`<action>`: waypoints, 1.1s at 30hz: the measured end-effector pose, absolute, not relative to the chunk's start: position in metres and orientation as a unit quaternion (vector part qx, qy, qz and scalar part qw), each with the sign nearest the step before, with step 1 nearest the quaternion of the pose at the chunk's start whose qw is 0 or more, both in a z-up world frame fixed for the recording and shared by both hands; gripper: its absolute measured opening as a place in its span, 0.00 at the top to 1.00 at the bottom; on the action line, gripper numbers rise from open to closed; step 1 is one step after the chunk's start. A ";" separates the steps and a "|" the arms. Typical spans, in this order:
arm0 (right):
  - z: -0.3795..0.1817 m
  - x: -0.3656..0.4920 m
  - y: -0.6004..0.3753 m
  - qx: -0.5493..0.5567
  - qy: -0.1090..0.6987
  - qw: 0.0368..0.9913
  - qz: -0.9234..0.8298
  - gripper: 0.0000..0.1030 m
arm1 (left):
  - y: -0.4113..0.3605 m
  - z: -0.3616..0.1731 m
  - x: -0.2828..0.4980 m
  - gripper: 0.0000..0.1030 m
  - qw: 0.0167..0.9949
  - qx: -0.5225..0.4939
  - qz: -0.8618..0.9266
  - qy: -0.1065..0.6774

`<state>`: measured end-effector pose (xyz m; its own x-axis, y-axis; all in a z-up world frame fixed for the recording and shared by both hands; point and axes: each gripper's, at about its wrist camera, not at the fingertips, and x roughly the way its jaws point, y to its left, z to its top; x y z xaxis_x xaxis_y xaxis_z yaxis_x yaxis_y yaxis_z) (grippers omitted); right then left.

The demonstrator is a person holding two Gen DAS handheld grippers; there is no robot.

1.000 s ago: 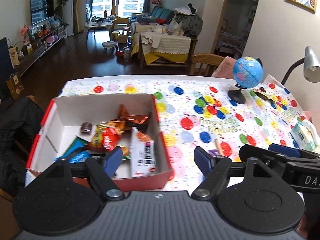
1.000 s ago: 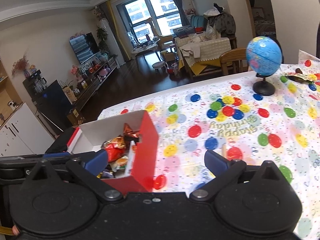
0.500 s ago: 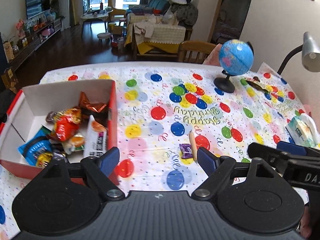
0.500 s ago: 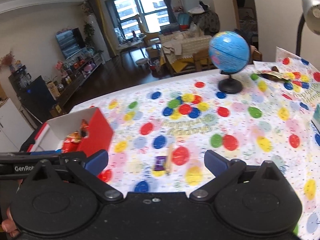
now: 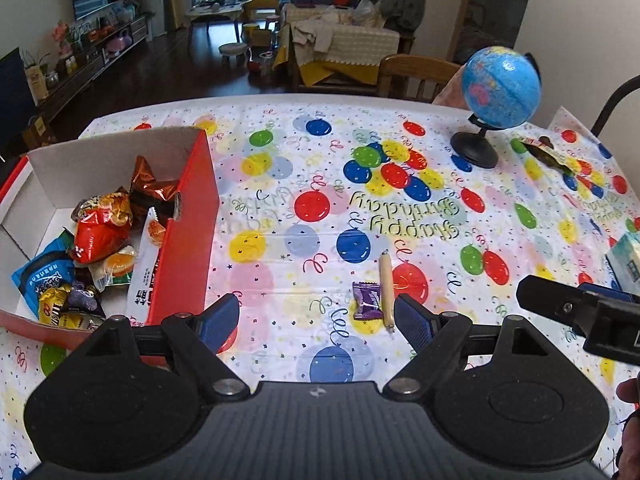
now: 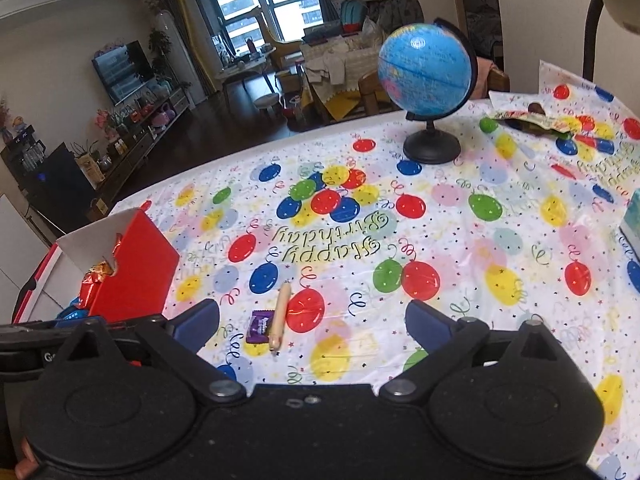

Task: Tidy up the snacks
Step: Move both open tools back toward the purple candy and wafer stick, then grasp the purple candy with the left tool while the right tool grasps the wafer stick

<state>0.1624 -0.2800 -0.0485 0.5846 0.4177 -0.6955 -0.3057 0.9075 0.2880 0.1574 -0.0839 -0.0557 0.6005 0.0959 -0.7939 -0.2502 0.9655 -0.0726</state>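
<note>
Two grippers are in my hands, and both stand wide with nothing between the pads: my left gripper (image 5: 316, 316) has just been opening the last bit further and holds nothing, and my right gripper (image 6: 312, 322) is spread just as wide above the table. Just ahead of the left one, close to its right finger, a small purple candy (image 5: 367, 300) lies flat on the balloon-print tablecloth (image 5: 280, 184), and a thin tan stick snack (image 5: 387, 290) lies right beside it on its right, close enough that I cannot tell whether they touch. From the right gripper's view the same pair sits between the fingers but nearer the left one, the candy (image 6: 260, 326) to the left of the stick (image 6: 279, 314). Off to my left is the red box (image 5: 188, 248) with white inner walls, open on top and already holding a heap of snacks (image 5: 100, 236): an orange-red packet, a brown foil wrapper, a blue bag, a yellow one, and a white bar leaning along the right wall. Farther back on the right stands a blue globe (image 5: 500, 88) on a black base, with another wrapper (image 5: 548, 154) lying on the cloth just past it. Beyond the table edge are a wooden chair (image 5: 416, 76) and the living room.
</note>
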 end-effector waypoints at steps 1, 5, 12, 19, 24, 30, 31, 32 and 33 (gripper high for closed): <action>-0.051 0.166 -0.279 0.069 0.412 0.885 0.204 0.04 | -0.085 -0.058 0.161 0.18 0.888 -0.087 0.098 0.440; -0.061 0.181 -0.274 0.067 0.430 0.876 0.210 0.09 | -0.088 -0.070 0.171 0.18 0.883 -0.081 0.092 0.453; -0.082 0.209 -0.260 0.070 0.458 0.862 0.208 0.20 | -0.091 -0.093 0.189 0.18 0.873 -0.073 0.086 0.475; -0.104 0.231 -0.237 0.049 0.482 0.848 0.214 0.27 | -0.094 -0.115 0.204 0.18 0.864 -0.062 0.083 0.493; -0.117 0.245 -0.220 0.035 0.499 0.837 0.224 0.44 | -0.093 -0.128 0.213 0.18 0.860 -0.057 0.088 0.500; -0.126 0.256 -0.199 0.007 0.504 0.830 0.240 0.59 | -0.092 -0.132 0.216 0.18 0.860 -0.057 0.087 0.500; -0.128 0.257 -0.196 0.002 0.506 0.828 0.242 0.61 | -0.092 -0.132 0.216 0.18 0.860 -0.057 0.087 0.500; -0.130 0.258 -0.193 -0.002 0.508 0.826 0.245 0.64 | -0.092 -0.133 0.216 0.18 0.859 -0.057 0.086 0.501; -0.132 0.259 -0.191 -0.006 0.509 0.825 0.245 0.68 | -0.092 -0.133 0.216 0.18 0.860 -0.057 0.086 0.501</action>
